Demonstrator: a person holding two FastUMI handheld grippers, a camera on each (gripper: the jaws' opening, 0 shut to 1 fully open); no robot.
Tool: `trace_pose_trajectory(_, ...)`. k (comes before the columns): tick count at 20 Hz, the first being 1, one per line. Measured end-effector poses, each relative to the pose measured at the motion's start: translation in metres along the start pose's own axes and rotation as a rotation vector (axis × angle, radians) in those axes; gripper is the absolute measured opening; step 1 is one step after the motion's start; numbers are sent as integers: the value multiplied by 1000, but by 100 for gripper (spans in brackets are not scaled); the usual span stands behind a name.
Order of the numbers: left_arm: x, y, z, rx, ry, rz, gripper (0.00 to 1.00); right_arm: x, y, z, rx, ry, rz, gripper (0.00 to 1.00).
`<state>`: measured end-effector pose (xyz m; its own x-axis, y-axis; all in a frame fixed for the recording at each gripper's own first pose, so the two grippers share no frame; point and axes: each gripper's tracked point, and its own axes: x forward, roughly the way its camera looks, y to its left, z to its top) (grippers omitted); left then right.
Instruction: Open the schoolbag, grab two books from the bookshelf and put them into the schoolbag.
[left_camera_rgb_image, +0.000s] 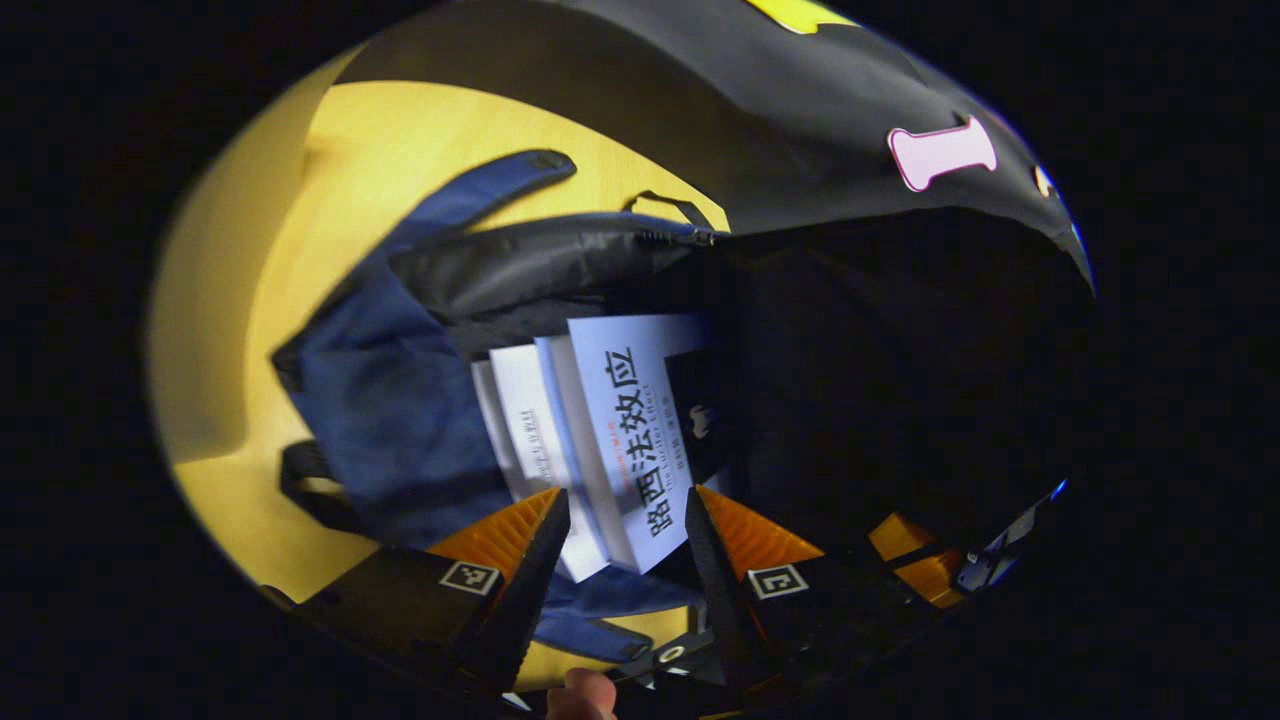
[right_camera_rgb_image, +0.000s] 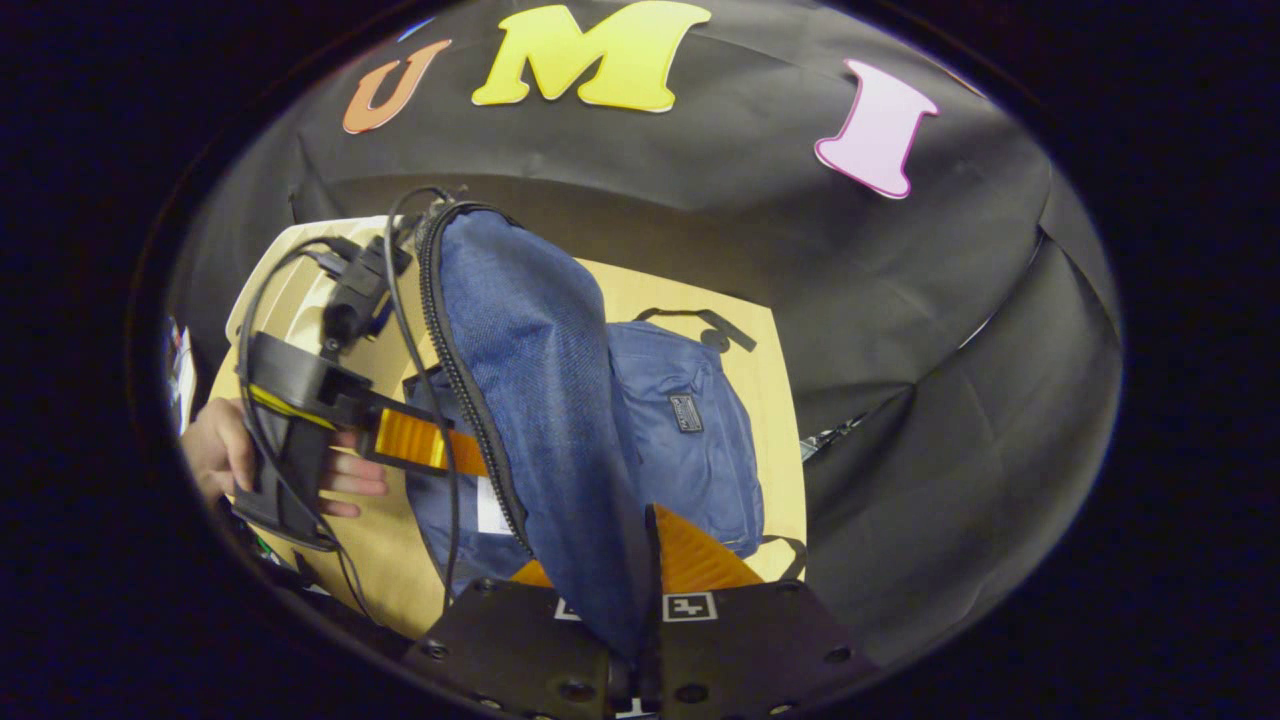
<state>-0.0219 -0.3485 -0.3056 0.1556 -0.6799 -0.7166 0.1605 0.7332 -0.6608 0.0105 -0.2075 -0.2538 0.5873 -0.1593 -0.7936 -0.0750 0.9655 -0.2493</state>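
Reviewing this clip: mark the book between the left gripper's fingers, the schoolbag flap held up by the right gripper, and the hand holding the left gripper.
book (left_camera_rgb_image: 632, 430), left gripper view, on its front cover.
schoolbag flap (right_camera_rgb_image: 530, 370), right gripper view, on the raised blue fabric.
hand (right_camera_rgb_image: 215, 450), right gripper view, on its back.

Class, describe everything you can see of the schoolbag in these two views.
The schoolbag is blue woven fabric with black straps, a dark lining and a small front-pocket patch. It lies on the yellow table, unzipped. The right gripper pinches its flap and holds it up. Inside, books show between the left gripper fingers.
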Motion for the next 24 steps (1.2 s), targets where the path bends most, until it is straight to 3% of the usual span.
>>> trace_pose_trajectory(3,-34,12,22,156,-106,120,75,1,8,-1,5,-2,4,0)
trace_pose_trajectory(10,-102,27,12,292,-47,308,75,-2,29,-8,29,-13,8,0)
trace_pose_trajectory(15,-163,44,32,378,-173,446,75,-3,43,-13,50,-13,8,0)
trace_pose_trajectory(22,-232,60,34,418,-275,511,76,-5,61,-18,55,-11,-10,6)
trace_pose_trajectory(24,-247,61,32,400,-302,512,76,-11,77,-12,68,-35,34,11)
